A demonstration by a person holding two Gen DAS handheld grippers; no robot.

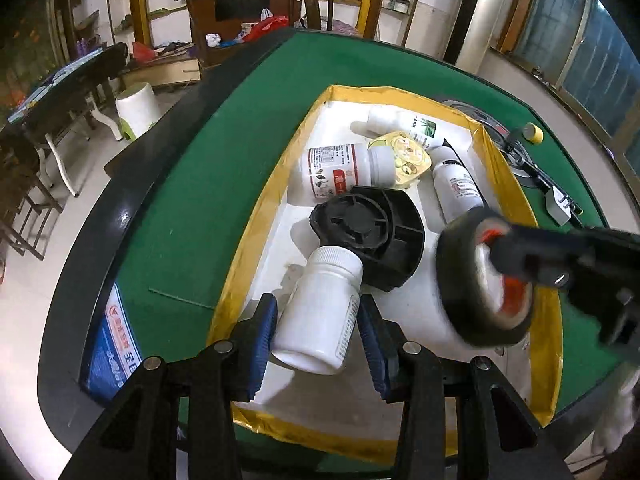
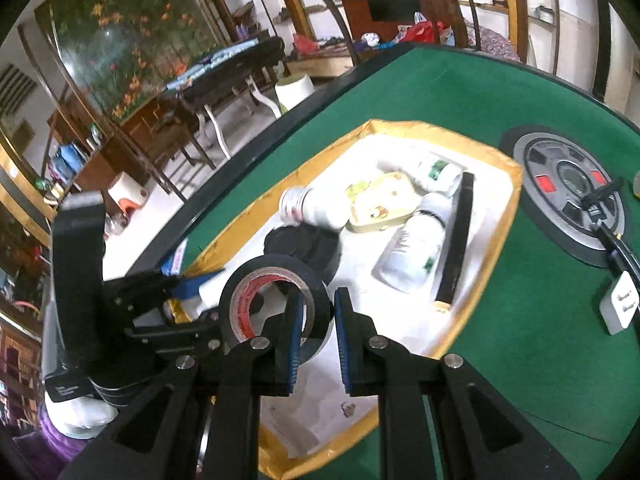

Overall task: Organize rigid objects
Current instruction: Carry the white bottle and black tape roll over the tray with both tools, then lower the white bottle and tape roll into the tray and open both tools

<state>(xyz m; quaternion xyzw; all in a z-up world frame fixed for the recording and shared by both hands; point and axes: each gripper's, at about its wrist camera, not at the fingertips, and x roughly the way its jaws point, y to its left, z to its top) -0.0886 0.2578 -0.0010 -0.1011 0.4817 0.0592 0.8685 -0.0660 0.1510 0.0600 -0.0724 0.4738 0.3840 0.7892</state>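
Over the yellow-rimmed tray (image 1: 256,236), the left claw (image 1: 318,328) pinches a white bottle (image 1: 320,312), the right claw (image 2: 316,334) the tape roll (image 2: 276,300).

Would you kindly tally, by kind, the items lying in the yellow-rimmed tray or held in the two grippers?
White bottles: 4
Black tape roll: 1
Black round plastic part: 1
Yellow pack: 1
Black bar: 1
Total: 8
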